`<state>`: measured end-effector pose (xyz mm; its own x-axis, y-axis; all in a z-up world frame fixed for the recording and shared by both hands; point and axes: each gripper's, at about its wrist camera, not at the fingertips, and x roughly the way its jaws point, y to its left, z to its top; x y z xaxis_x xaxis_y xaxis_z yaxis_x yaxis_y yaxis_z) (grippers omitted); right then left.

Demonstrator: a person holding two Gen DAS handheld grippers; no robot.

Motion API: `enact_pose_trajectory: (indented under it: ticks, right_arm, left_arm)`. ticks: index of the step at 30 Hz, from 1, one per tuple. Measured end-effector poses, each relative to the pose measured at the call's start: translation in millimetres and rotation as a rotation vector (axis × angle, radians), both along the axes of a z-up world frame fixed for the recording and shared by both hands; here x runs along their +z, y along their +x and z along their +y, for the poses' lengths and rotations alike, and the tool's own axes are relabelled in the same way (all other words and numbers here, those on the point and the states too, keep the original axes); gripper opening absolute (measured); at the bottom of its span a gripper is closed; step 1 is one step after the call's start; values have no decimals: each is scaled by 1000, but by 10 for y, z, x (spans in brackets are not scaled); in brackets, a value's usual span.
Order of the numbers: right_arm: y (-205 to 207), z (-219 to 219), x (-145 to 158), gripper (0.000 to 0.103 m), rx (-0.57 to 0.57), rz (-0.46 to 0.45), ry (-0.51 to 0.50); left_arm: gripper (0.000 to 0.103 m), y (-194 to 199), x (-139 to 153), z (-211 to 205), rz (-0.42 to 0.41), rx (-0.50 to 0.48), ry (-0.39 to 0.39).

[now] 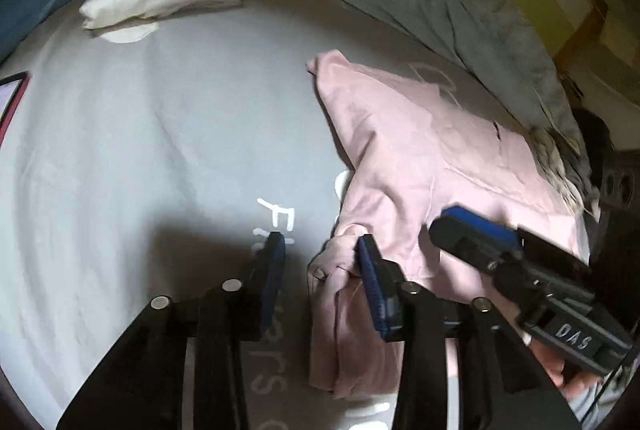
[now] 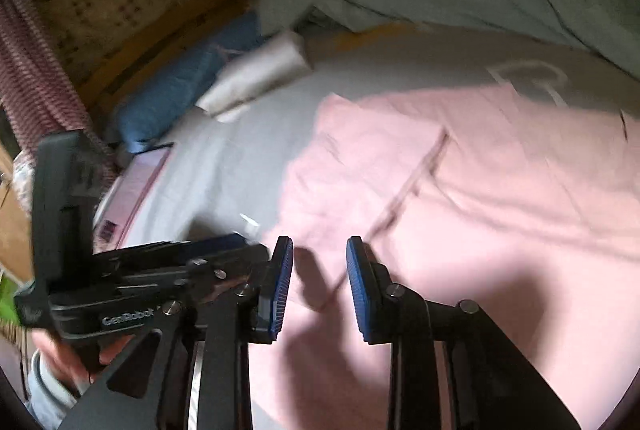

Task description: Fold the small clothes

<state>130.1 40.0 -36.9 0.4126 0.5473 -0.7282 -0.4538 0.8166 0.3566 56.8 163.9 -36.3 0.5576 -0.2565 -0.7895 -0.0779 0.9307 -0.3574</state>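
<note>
Both my grippers over the pink garment on the grey bed sheet.

Left wrist view: my left gripper (image 1: 320,254) stands released, jaws apart; a bunched edge of the pink garment (image 1: 432,158) touches the right pad, nothing is pinched, and the right gripper (image 1: 476,226) lies just right of it. Right wrist view: my right gripper (image 2: 320,262) is released too, garment (image 2: 480,190) spread beyond and beneath the gap; folded white cloth (image 2: 256,78) well ahead-left.
</note>
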Motion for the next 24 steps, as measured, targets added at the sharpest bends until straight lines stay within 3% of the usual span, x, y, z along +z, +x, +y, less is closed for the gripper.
enact_pose_trajectory:
  ticks: [3,7,11,14,16,18,21,24]
  right_arm:
    - [-63,-89,-55,29,-14,4,-8]
    - [-160,-112,-61,29,17,-4,-22]
    - [-200,-106,-165,29,14,11,-62]
    - [-292,-201,-116,29,19,7,-22]
    - [-373,-250,-62,29,35,-11,26]
    - [-439,-235,-12,29,52,-34,49]
    - [-450,-161,-19,29,55,-21,65]
    - [-442,-73,-56,29,50,-12,81]
  left_arm:
    - [7,-190,45,17,-27,67,-24]
    - [7,-354,-27,64,-6,85,-87]
    - [15,-347,-28,112,34,131,-122]
    - [31,-299,148,93,-21,114,-88]
    - [43,-145,295,116,-72,84,-100]
    - [45,190,384,155,-83,43,-133]
    - [45,763,343,210,-42,20,-141]
    - [43,1250,141,281,52,16,-142]
